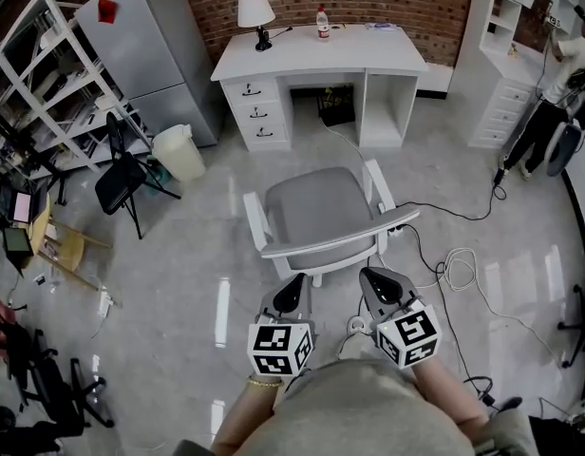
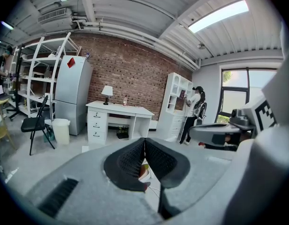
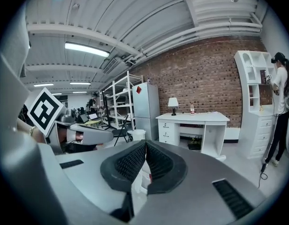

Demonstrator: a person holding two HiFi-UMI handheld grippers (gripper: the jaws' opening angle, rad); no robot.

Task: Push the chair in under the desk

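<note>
A chair [image 1: 316, 207] with a grey seat and white frame stands on the floor, facing a white desk [image 1: 321, 65] at the brick wall, with a gap of floor between them. Both grippers sit just behind its curved backrest [image 1: 340, 238]. My left gripper [image 1: 294, 283] is shut and empty near the backrest's left half. My right gripper [image 1: 368, 275] is shut and empty near the right half. Whether either touches the backrest I cannot tell. The left gripper [image 2: 144, 142] and the right gripper [image 3: 146, 144] each point toward the desk [image 2: 118, 110] [image 3: 193, 118], pads together.
A lamp [image 1: 255, 12] and a bottle [image 1: 323, 24] stand on the desk. Left are a fridge [image 1: 155, 55], a bin [image 1: 179, 152], a black folding chair [image 1: 122, 174] and a metal rack [image 1: 46, 84]. Cables [image 1: 454, 269] trail right of the chair. A person [image 1: 558, 84] stands by white shelves [image 1: 511, 55].
</note>
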